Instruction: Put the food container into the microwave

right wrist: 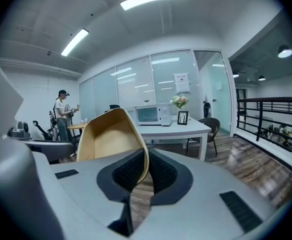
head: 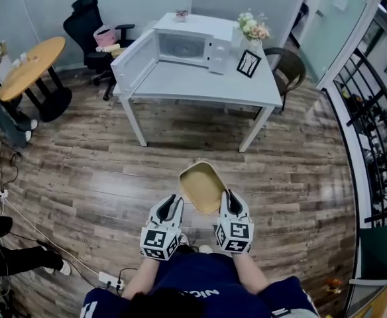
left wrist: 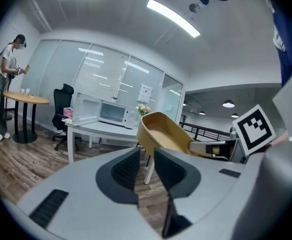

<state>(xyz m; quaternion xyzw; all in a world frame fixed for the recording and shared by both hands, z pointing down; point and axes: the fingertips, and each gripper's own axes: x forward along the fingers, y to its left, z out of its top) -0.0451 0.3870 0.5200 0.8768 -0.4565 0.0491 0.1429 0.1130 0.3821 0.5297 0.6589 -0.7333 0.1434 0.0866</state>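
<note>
A tan, empty food container (head: pixel 202 185) hangs over the wood floor in front of me, also seen in the left gripper view (left wrist: pixel 161 131) and the right gripper view (right wrist: pixel 106 134). My right gripper (head: pixel 229 201) (right wrist: pixel 145 171) is shut on its near right rim. Beside it, my left gripper (head: pixel 171 204) (left wrist: pixel 146 164) is shut with nothing between its jaws, just left of the container and not touching it. The white microwave (head: pixel 183 45) (right wrist: pixel 148 115) stands on a white table (head: pixel 200 88) across the room, its door (head: pixel 135 61) swung open to the left.
On the table sit a flower vase (head: pixel 253 26) and a picture frame (head: pixel 248 63). A wicker chair (head: pixel 289 68) stands to its right, a black office chair (head: pixel 91 25) and a round wooden table (head: pixel 31 65) to its left. A person (left wrist: pixel 3 84) stands there. Cables and a power strip (head: pixel 110 280) lie near my feet.
</note>
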